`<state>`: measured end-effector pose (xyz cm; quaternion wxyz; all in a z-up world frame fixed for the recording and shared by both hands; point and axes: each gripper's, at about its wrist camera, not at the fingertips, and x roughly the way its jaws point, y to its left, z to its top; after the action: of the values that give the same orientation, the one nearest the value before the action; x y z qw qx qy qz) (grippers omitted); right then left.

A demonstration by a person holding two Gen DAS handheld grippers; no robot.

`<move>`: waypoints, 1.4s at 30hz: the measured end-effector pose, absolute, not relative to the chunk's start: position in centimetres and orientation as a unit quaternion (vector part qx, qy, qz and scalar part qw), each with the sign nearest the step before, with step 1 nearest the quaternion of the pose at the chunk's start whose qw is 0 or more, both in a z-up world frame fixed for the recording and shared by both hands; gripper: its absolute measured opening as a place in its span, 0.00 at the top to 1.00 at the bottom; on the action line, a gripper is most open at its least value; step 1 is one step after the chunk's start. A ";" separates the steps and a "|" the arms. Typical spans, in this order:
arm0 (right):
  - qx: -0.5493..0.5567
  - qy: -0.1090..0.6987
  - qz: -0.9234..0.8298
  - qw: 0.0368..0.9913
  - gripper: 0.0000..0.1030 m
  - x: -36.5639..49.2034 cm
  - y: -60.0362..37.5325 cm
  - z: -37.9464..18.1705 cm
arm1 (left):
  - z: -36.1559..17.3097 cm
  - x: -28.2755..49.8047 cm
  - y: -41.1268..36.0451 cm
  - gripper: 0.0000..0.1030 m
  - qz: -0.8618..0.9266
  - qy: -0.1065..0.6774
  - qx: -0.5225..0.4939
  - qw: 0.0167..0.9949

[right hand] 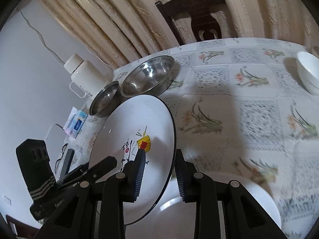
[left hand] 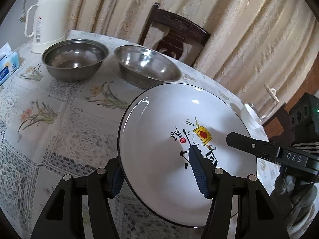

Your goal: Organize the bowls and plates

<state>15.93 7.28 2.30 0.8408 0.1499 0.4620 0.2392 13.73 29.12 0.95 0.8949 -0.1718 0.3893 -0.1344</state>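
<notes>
The white plate (left hand: 179, 123) with a dark rim and a painted centre is tilted above the flowered tablecloth (left hand: 59, 119), and both grippers have it. The left gripper (left hand: 157, 171) pinches the plate's near edge, one blue ribbed pad on the painted face and the other behind the rim. The right gripper (right hand: 159, 171) straddles the opposite edge, one pad on the face; its outer pad stands slightly off the rim, so whether it is fully clamped cannot be told.

Only the right wrist view shows the white bowl (right hand: 308, 73) far beyond the plate at the table's edge, and a large white dish (right hand: 229, 205) directly beneath the plate. Only the left wrist view shows both steel bowls clearly: the left steel bowl (left hand: 74, 58) and the right steel bowl (left hand: 147, 67) sit side by side behind the plate, with a cream kettle (left hand: 49, 20) behind them. The right gripper's finger reaches across the plate's face from the side, a striped sleeve (left hand: 305, 147) behind it.
</notes>
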 end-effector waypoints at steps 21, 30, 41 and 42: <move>0.210 0.462 0.193 0.840 0.69 6.7 -1.3 0.7 | 2.8 8.4 19.9 0.42 -0.214 0.408 -0.088 0.883; 0.228 0.467 0.175 0.836 0.69 5.1 -3.3 -0.7 | 1.8 7.3 17.1 0.42 -0.224 0.426 -0.054 0.875; 0.217 0.463 0.170 0.843 0.69 4.5 -3.2 -1.2 | 0.1 7.4 16.2 0.42 -0.209 0.465 -0.045 0.859; 0.218 0.462 0.170 0.843 0.69 4.5 -3.2 -1.1 | -0.1 7.4 16.1 0.42 -0.208 0.468 -0.046 0.858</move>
<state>4.51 -3.24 -1.15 0.8428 0.2177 0.4620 0.1701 7.40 16.15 -0.07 0.8577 -0.0459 0.4678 -0.2085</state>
